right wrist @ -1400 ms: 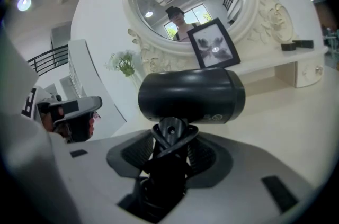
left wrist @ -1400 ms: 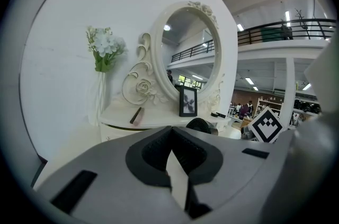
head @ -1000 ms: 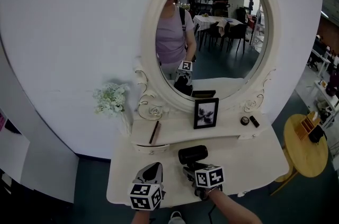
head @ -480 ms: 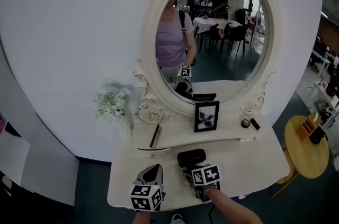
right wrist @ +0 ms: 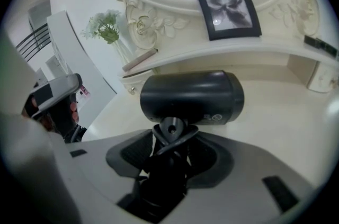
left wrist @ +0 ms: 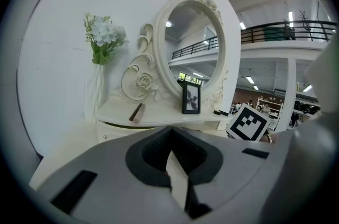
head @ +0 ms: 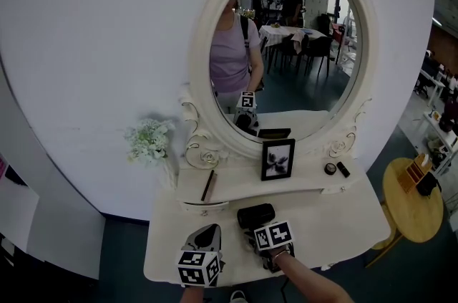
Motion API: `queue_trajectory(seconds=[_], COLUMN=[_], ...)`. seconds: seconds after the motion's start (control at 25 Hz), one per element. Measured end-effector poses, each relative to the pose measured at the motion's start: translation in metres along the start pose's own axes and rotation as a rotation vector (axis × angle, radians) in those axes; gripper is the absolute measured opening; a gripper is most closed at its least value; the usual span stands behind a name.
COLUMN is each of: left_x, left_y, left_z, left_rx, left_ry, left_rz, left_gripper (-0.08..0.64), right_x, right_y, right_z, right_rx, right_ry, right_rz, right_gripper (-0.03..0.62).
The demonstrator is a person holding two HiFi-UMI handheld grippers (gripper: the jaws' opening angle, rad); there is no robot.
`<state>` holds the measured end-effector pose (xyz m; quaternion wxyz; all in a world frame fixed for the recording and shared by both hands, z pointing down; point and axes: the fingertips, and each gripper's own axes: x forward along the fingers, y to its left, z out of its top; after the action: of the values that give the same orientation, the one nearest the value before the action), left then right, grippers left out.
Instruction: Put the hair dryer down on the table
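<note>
A black hair dryer [head: 255, 215] hangs low over the white dressing table [head: 336, 212], near its front middle. In the right gripper view its barrel [right wrist: 190, 97] lies crosswise just ahead of the jaws and its handle runs down between them. My right gripper [head: 259, 230] [right wrist: 169, 141] is shut on that handle. I cannot tell whether the barrel touches the tabletop [right wrist: 286, 112]. My left gripper [head: 211, 226] [left wrist: 170, 134] hovers at the table's front left, shut with nothing in it.
The raised shelf [head: 236, 183] carries a framed picture [head: 277, 159], a brown stick [head: 209, 185] and two small dark items [head: 336, 167]. A vase of white flowers [head: 149, 140] stands at the left. An oval mirror [head: 286, 44] rises behind. A round yellow side table [head: 411, 198] sits to the right.
My right gripper and the hair dryer have shifted a little to the left and toward the front of the table. The left gripper has stayed put.
</note>
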<state>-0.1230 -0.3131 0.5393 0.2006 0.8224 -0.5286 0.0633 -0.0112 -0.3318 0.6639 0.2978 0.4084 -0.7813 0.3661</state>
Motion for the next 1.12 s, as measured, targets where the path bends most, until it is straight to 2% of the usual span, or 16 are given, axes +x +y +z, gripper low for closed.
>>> queue_trajectory(seconds=[0.84,1.12], left_x=[-0.0052,-0.0057], left_y=[0.0052,0.0089], left_z=[-0.0047,-0.0053], left_rx=[-0.001,-0.003], left_ry=[0.008,0.009], left_rz=[0.008,0.015], left_gripper=[0.000,0.000], right_x=[0.0097,0.0092], right_y=[0.0011,0.0024], right_z=[-0.0061,-0.0054], right_rx=[-0.054,-0.045], right_ry=[0.081,0.075], right_rz=[-0.067,-0.058], right_gripper=[0.215,0.219])
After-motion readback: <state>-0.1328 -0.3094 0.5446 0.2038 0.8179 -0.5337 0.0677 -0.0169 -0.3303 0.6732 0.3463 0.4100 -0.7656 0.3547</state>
